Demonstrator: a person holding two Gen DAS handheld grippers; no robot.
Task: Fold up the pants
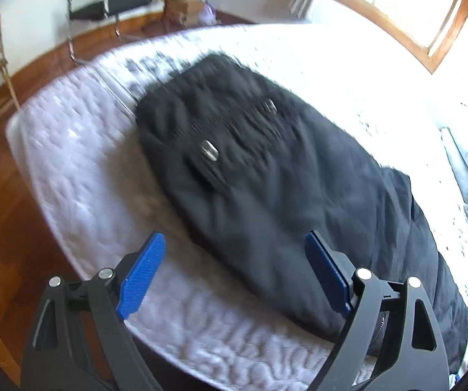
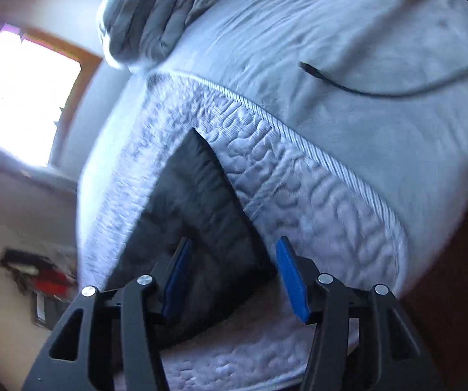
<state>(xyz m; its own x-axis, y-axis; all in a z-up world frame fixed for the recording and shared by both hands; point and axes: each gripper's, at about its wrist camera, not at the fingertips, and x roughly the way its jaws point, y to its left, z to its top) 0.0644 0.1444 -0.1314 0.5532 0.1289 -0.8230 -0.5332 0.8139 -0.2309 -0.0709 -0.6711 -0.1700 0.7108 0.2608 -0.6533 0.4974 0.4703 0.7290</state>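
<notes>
Black pants point(image 1: 266, 169) lie folded on a white quilted mattress point(image 1: 80, 163), spread flat with two metal fastenings showing on the upper face. In the left wrist view the pants fill the centre and run toward 4 o'clock, where they reach the frame edge.

The left gripper point(image 1: 234, 273) stands above the near edge of the pants with its jaws spread wide. Nothing is between the blue pads point(image 1: 141, 277), and neither pad presses on the cloth.

The right gripper point(image 2: 234, 277) is also parted, less widely. In its view the pants point(image 2: 194, 208) show as a dark wedge running from the centre toward 6 o'clock, behind the gap between the fingers. The pads are not seen to pinch the cloth.

Other items noted: a grey duvet point(image 2: 149, 22) bunched at 11 o'clock in the right view; a dark cable point(image 2: 364, 89) on the light sheet at 2 o'clock; a black chair point(image 1: 113, 0) on the wood floor at 11 o'clock in the left view. Both views are motion-blurred.
</notes>
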